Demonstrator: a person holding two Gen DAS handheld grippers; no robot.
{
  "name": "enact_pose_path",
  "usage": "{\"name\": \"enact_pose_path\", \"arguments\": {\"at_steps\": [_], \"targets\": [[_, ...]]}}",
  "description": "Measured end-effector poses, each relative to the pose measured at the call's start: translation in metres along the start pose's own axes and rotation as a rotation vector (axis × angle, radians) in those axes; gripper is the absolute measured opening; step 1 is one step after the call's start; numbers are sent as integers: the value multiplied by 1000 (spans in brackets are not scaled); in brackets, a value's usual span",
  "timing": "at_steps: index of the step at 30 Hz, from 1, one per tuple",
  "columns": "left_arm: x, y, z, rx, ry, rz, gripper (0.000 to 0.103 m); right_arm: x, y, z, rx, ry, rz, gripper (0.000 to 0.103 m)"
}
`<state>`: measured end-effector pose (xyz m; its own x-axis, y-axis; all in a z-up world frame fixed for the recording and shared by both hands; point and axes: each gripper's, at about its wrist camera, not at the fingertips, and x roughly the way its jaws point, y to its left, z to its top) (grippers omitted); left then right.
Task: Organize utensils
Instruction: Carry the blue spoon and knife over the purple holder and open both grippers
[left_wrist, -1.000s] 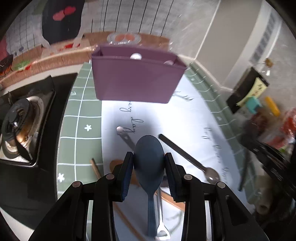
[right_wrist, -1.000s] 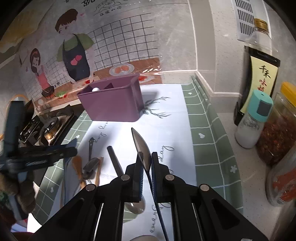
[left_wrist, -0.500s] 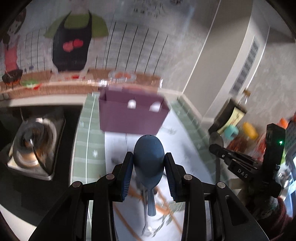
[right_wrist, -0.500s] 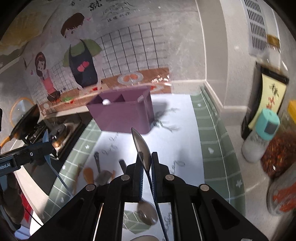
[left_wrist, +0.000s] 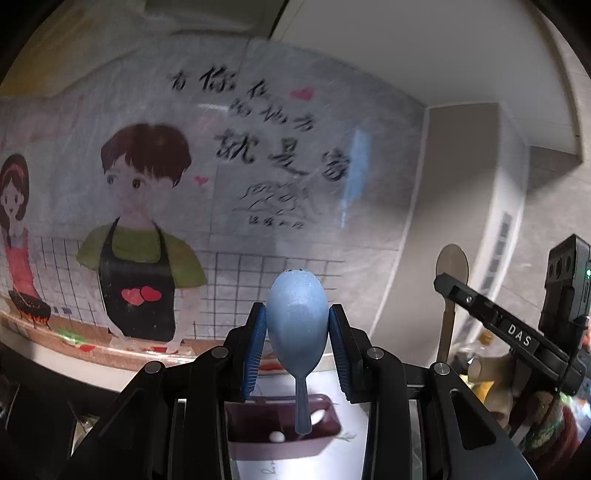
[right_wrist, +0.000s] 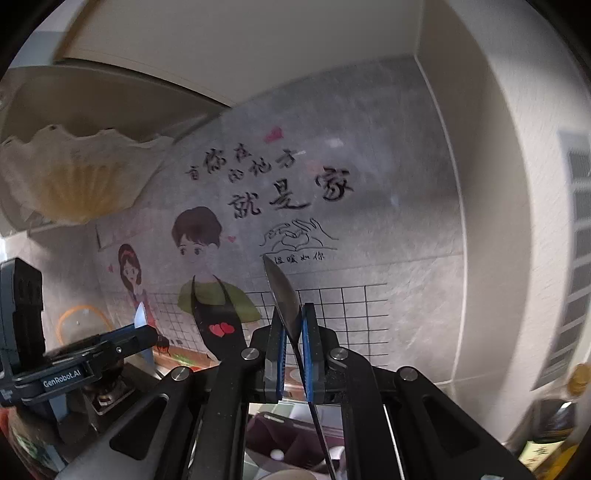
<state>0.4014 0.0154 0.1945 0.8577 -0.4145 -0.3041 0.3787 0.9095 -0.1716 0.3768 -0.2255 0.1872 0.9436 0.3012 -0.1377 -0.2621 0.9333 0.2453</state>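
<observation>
L fingers (left_wrist: 297, 343) clamped on blue spoon (left_wrist: 297, 325), handle over purple bin (left_wrist: 282, 428), R fingers (right_wrist: 291, 354) clamped on metal spoon (right_wrist: 286, 306)

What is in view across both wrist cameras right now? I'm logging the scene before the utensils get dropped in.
blue spoon: one, blue, bowl up between the left claw's pads, handle hanging over the bin
metal spoon: one, silver, edge-on, clamped in the right claw
purple bin: one, purple, below both claws, small white pieces inside
wall mural: one, cartoon cook in black apron, behind the counter
sauce bottle: one, dark with gold cap, far right
glass lid: one, orange-rimmed, left
left claw: one, black with blue pads, shut
right claw: one, black with blue pads, shut
</observation>
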Motion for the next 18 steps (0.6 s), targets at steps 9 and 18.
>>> {"name": "enact_pose_path", "arguments": {"at_steps": [9,18], "targets": [[90,39,-43,-62,132,45,35,98,-23,-62,57,97,57,7],[147,61,-89,-126,225,71,35,155,-53,-119,128,207,42,12]]}}
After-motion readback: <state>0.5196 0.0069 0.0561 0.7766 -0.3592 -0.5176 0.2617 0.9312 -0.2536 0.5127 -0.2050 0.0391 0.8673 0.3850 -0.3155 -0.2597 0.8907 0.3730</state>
